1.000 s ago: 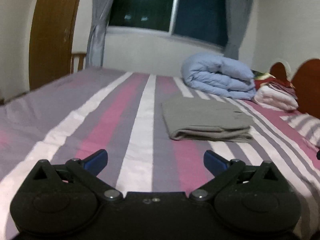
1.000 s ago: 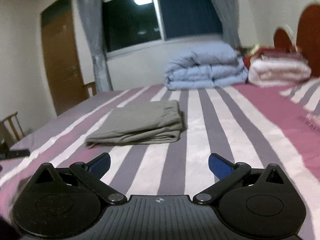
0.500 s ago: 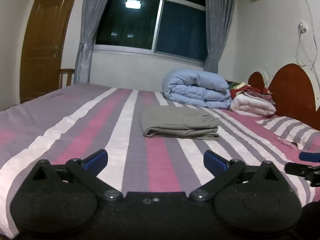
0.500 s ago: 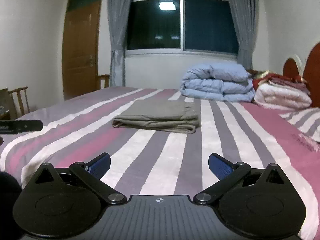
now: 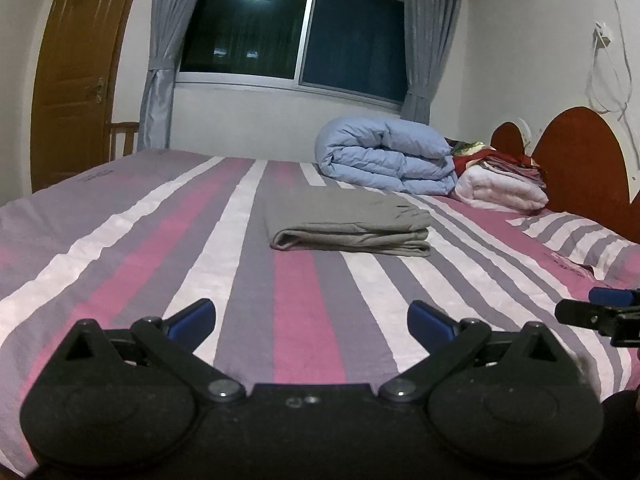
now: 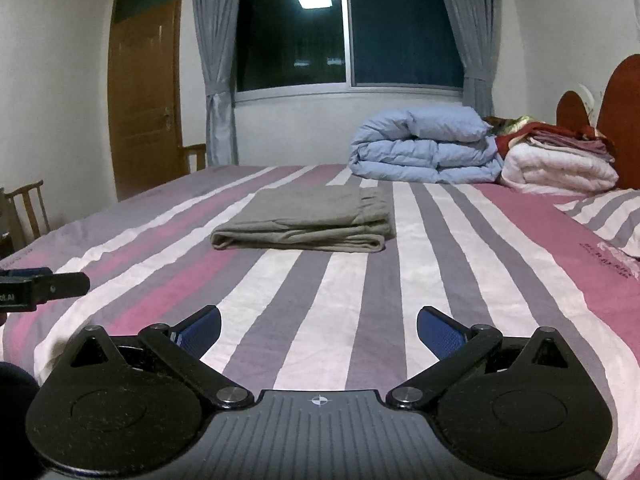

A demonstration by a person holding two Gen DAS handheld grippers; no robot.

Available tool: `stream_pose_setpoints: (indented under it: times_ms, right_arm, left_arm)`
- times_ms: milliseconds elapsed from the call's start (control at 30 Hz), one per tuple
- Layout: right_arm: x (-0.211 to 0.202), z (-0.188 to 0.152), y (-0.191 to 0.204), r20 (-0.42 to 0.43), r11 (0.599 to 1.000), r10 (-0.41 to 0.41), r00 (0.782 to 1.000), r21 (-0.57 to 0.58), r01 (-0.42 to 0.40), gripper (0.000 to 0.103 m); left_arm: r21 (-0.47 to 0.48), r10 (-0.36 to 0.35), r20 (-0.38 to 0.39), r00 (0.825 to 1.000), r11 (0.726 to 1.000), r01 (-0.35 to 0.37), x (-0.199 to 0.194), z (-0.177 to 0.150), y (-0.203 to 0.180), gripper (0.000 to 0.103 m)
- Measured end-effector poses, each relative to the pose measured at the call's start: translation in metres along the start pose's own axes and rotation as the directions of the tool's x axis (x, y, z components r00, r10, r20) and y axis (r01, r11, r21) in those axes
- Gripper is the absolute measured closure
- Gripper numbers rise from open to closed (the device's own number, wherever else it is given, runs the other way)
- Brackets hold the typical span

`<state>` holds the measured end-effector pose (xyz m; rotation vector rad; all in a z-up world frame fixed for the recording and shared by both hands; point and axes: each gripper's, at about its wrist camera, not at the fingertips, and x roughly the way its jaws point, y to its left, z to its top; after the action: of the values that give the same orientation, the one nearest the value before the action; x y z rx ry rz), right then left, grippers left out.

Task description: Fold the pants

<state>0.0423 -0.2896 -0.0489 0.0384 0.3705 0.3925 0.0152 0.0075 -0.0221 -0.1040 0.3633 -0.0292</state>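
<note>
Pants (image 5: 348,222): grey, lying folded into a flat rectangle on the bed, layered edge facing the cameras; sitting mid-bed, well ahead of both grippers and touching neither.
Bed (image 5: 168,240): carrying a sheet striped in pink, white and grey-purple; the pants are resting flat on it.
Left gripper (image 5: 311,316): hovering over the near part of the bed, short of the pants; blue-padded fingers (image 5: 192,314) standing wide apart, gripping nothing. Its tip is also showing at the left edge of the right wrist view (image 6: 44,285).
Right gripper (image 6: 319,326): hovering over the near bed, short of the pants; fingers (image 6: 438,328) spread wide, gripping nothing. Its tip is showing at the right edge of the left wrist view (image 5: 600,312).
Duvet (image 5: 386,156): light blue, lying rolled on the bed beyond the pants, toward the window.
Linen stack (image 5: 504,188): white and red folded items, sitting just beside the duvet, against the headboard.
Headboard (image 5: 580,160): reddish wood, standing to the right of the pants.
Pillow (image 5: 576,236): striped, lying right of the pants, near the headboard.
Window (image 5: 292,28): dark, curtained, facing the pants from the far wall.
Door (image 5: 72,72): wooden, standing far left of the pants.
</note>
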Motion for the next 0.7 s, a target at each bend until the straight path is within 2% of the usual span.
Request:
stream_pose_setpoints:
  times_ms: [700]
  right_arm:
    - [-0.0022,0.0014,0.0008,0.006,1.0,0.001,1.0,0.001,-0.001,0.0]
  left_arm:
    - [0.017,-0.004,0.003,1.0,1.0,0.004,-0.0028,-0.0003,-0.005,0.007]
